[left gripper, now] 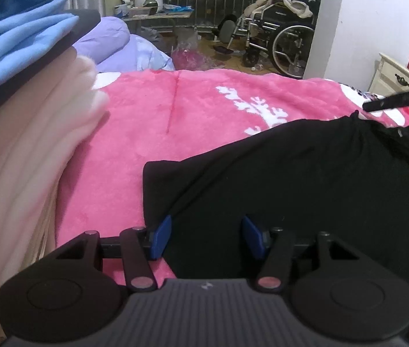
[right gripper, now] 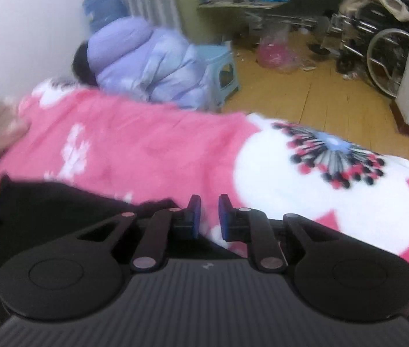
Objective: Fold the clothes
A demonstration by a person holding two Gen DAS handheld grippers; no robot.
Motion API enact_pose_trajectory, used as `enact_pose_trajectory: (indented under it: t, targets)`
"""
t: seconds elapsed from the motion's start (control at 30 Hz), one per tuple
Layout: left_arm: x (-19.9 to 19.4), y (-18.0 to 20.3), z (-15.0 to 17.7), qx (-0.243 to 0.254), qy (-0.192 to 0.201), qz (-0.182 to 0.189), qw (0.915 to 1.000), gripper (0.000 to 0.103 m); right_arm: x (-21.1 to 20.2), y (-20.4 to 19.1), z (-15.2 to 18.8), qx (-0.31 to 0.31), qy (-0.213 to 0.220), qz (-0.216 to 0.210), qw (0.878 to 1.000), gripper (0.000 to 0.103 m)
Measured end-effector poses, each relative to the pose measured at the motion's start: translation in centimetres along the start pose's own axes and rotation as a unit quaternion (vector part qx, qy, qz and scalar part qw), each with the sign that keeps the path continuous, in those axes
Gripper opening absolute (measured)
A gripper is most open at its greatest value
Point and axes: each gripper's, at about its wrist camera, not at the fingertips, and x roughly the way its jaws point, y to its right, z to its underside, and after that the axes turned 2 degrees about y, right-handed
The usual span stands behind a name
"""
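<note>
While fingers [left gripper: 162, 238] gape, black shirt [left gripper: 291, 179] lies flat, crosswise.

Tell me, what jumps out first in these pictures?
A bright pink fleece blanket with white flowers covers the bed. A black garment lies spread on it, right in front of the left gripper, jaws open. A wheelchair piled with clothes stands in the far corner.

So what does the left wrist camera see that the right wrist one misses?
Only the left wrist view shows the stack of folded clothes, cream under light blue, and a white dresser. Only the right shows the light blue plastic stool and the blanket's big flower print. Both show the black garment, pink blanket, purple duvet and wheelchair.
</note>
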Motion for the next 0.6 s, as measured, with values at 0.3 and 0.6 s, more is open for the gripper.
enact_pose_trajectory:
  t: [0.3,0.6]
  targets:
    - [0.1,-0.2,0.2,-0.001,0.007,0.002,1.0000,0.057,3.7,-1.6,0.2,0.018,-0.014,-0.036,0.999,0.005]
    - [-1.3,-0.9,1.5,0.032,0.026,-0.003,0.9991,0.059,1.6,-6.7,-0.2,-0.023,-0.037,-0.163,0.986,0.011]
